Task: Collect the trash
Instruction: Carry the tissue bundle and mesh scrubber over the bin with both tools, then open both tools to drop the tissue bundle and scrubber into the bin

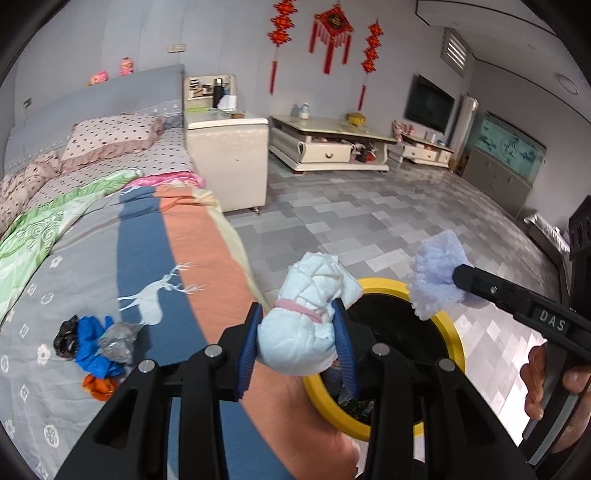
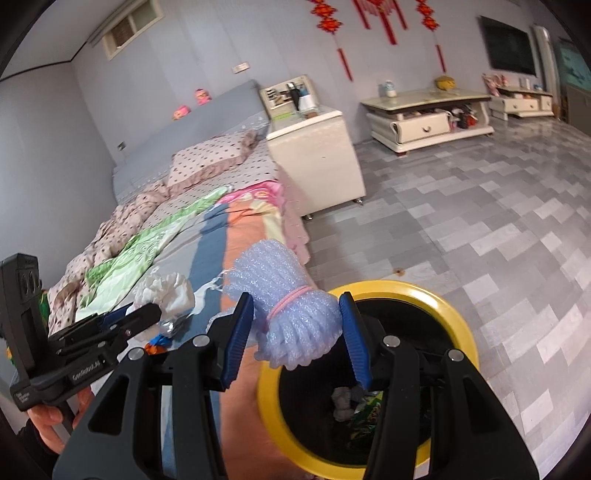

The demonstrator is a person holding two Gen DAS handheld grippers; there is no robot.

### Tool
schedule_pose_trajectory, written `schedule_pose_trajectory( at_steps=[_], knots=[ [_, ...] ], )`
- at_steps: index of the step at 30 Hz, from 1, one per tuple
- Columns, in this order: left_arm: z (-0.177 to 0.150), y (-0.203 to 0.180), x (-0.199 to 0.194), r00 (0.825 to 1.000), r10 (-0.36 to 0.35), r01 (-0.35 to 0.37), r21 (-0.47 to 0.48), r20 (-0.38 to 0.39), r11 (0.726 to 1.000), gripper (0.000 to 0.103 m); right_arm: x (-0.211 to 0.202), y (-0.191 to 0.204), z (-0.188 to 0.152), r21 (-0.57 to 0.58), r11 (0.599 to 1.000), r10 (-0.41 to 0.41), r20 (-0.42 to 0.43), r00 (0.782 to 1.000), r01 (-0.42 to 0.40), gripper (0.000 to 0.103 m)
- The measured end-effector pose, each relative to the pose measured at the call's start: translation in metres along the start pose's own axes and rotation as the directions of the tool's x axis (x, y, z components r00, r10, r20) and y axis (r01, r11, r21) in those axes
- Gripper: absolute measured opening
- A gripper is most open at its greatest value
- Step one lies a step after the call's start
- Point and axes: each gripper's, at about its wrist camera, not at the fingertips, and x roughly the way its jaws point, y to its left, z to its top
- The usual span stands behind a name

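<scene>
Bin (image 1: 391,288): yellow-rimmed, at four o'clock of both bundles.
Left gripper (image 1: 297,338): clamped on white wad (image 1: 306,317), upright, over near rim.
Right gripper (image 2: 295,334): clamped on lilac foam (image 2: 291,314), nearer the opening.

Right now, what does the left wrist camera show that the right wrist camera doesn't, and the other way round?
Only the left wrist view shows the fish tank by the far wall and the full trash pile left on the bed. Only the right wrist view shows trash lying inside the bin and the high wall vent. Both show the yellow-rimmed bin, the white tissue bundle in the left gripper and the foam net bundle in the right gripper.
</scene>
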Motion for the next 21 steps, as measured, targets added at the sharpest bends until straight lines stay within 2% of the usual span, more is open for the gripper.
schedule_pose_trajectory(
  at_steps=[10, 21],
  knots=[
    [-0.011, -0.037, 0.05, 0.997, -0.037, 0.04, 0.036, -0.074, 0.999, 0.036, 0.028, -0.045, -0.009, 0.069, 0.995, -0.064, -0.048, 0.997, 0.067, 0.046],
    [-0.046, -0.06, 0.1, 0.979, -0.078, 0.087, 0.042, -0.186, 0.995, 0.036, 0.07, -0.084, -0.029, 0.152, 0.975, -0.143, -0.136, 0.98, 0.164, 0.047]
  ],
)
